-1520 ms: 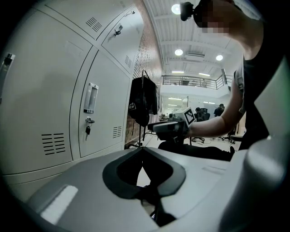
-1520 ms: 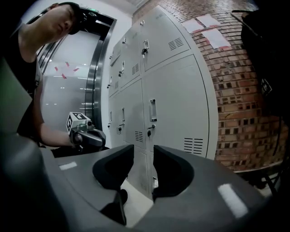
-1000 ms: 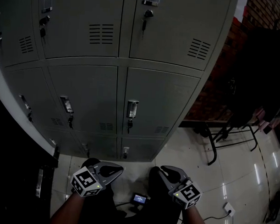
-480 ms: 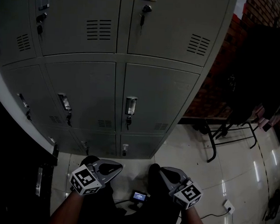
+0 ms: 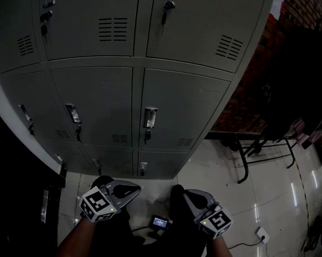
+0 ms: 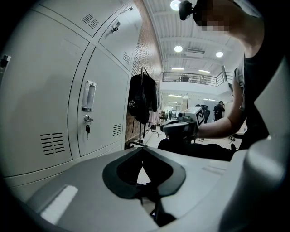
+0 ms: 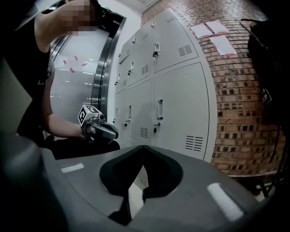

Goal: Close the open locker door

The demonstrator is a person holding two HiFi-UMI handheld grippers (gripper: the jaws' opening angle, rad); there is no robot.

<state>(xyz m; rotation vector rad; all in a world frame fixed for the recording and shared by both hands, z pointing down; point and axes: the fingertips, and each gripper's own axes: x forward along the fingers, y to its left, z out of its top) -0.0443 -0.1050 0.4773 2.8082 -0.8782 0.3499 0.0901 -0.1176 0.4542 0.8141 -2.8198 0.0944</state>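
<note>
Grey lockers point(image 7: 181, 104) stand beside brick wall point(image 7: 235, 113) bearing unreadable paper sheets point(image 7: 225, 45).

No lettering can be read; the white print on the hanging black bag point(image 6: 144, 97) is too small.

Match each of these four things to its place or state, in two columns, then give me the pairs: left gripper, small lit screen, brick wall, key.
Things:
1. left gripper
2. small lit screen
3. brick wall
4. key

Places or states:
A. hangs from the lock of a locker door
B. to the right of the lockers
C. jaws shut, nothing between them
D. low in the head view, between the person's legs

Pairs: 1-C, 2-D, 3-B, 4-A.
</note>
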